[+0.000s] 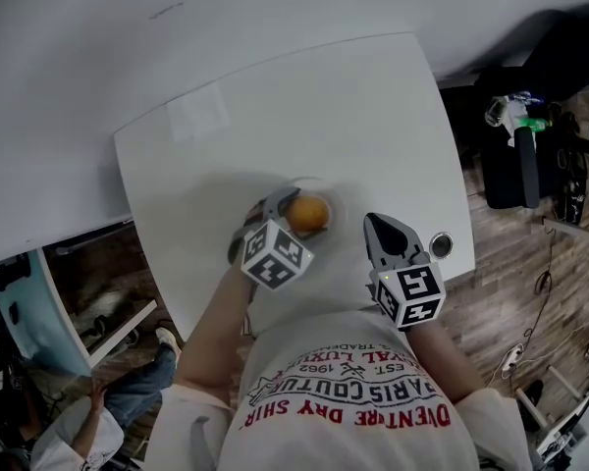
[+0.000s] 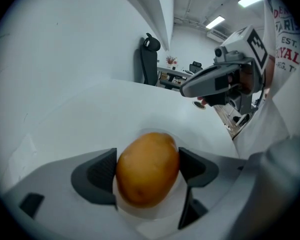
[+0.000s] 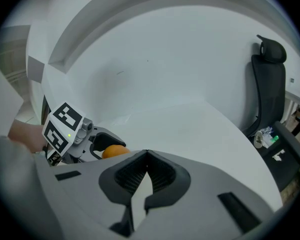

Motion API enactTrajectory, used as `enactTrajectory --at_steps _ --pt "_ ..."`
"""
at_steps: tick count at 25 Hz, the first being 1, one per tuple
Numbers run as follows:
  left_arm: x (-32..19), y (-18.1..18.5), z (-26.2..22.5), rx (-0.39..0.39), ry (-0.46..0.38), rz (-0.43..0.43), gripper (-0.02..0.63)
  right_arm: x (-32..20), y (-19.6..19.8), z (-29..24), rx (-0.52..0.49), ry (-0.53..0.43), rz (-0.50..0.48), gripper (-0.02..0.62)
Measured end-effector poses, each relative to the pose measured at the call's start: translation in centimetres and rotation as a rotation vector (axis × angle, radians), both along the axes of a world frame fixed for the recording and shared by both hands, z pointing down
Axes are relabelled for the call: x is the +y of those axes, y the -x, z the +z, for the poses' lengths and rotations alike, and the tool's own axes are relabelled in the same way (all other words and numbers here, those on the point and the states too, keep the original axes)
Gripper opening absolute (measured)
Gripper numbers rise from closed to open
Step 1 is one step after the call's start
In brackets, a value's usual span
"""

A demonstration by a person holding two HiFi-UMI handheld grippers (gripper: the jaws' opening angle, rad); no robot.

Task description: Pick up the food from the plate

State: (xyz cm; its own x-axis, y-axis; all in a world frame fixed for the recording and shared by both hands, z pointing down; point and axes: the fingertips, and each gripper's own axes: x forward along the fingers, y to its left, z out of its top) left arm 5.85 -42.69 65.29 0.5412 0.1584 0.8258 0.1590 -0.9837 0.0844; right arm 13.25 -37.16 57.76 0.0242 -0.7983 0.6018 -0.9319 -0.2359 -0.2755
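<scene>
Head view: we see a white table w/ rounded corners. On it is a shallow clear round plate, w/ a smooth orange-brown oval food item lying on the plate. The left gripper is down at the plate, one jaw on each side of the food. The right gripper is held to the right of the plate, apart from it, jaws pointing toward the table's far side. A small round metal-rimmed disc lies just right of those jaws. A white T-shirt w/ red and black print fills the bottom edge.

Left gripper view: jaws spread wide. The food sits directly btwn the two dark ribbed pads, approx. centred, resting on the plate. The pads are v. close on both sides, but we see no squeeze, so the jaws are open round it, not gripping. Beyond the jaws, up and right, is the right gripper's tip. A black office chair stands far behind.

Right gripper view: jaws closed tip to tip, nothing btwn them. Left of the jaws is the left gripper w/ its marker cube, and the food shows as an orange sliver btwn its jaws.
</scene>
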Motion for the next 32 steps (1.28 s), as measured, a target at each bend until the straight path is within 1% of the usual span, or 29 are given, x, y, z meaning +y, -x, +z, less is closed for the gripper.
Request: enactTrajectory --at_steps 3,7,12,15,20,23,26,28,30,32 --pt "-0.2 0.1 0.0 0.001 0.033 -0.053 0.380 0.1 -0.1 -0.1 0.003 -0.003 0.003 0.009" --pt "-0.4 0.4 -0.2 0.009 0.031 -0.095 0.380 0.3 0.0 -0.2 0.004 -0.003 0.000 0.009" --pt "-1.1 0.2 -2.1 0.082 0.047 -0.184 0.380 0.3 0.2 -0.7 0.014 -0.012 -0.010 0.009" --pt "-1.9 0.4 -4.4 0.160 0.039 -0.252 0.380 -0.1 0.7 -1.6 0.027 -0.033 -0.025 0.009" --pt "-3.1 1.4 -9.3 0.284 -0.019 -0.342 0.380 -0.9 1.7 -3.8 0.061 -0.078 -0.050 0.009" --pt "-3.8 2.4 -12.4 0.375 -0.048 -0.409 0.380 -1.6 2.3 -5.7 0.087 -0.120 -0.063 0.009" --pt "-4.6 3.8 -15.7 0.468 -0.084 -0.486 0.380 -2.2 3.1 -8.0 0.119 -0.167 -0.082 0.009" --pt "-5.3 5.0 -17.5 0.529 -0.096 -0.554 0.380 -2.8 3.5 -9.5 0.142 -0.202 -0.099 0.009" --pt "-6.0 6.5 -19.0 0.573 -0.120 -0.616 0.380 -3.4 4.0 -11.0 0.161 -0.235 -0.116 0.009" --pt "-6.8 8.0 -20.5 0.616 -0.161 -0.669 0.380 -4.3 4.8 -12.2 0.172 -0.269 -0.134 0.009"
